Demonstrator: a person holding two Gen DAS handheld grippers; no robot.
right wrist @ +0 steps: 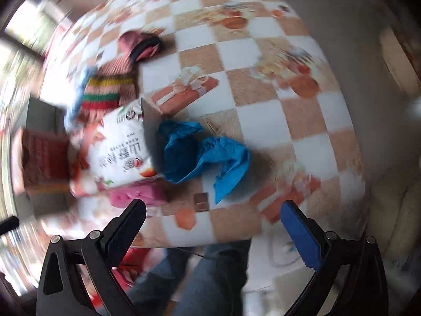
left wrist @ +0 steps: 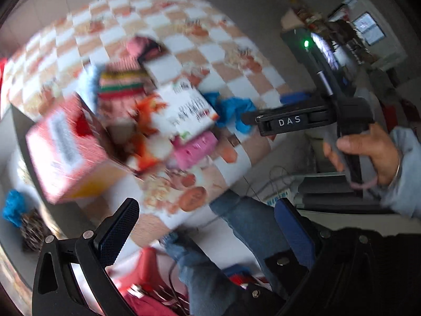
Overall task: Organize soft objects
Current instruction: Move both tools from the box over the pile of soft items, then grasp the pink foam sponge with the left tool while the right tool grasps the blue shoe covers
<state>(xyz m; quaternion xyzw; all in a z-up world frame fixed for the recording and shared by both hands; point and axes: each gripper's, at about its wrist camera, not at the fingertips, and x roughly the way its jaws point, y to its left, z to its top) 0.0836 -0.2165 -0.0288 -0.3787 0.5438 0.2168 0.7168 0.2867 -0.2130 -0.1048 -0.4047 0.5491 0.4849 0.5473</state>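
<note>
A crumpled blue cloth lies on the checkered table; it also shows in the left wrist view. A pink striped knit garment lies at the back left, also in the left wrist view. An orange and white plush toy lies between boxes. My left gripper is open and empty, off the table's near edge. My right gripper is open and empty above the near edge, short of the blue cloth. It shows from the side in the left wrist view. Both views are motion-blurred.
A white printed box lies beside the blue cloth, with a pink pack in front of it. A red and white carton sits at the table's left. The person's jeans-clad legs are below the table edge.
</note>
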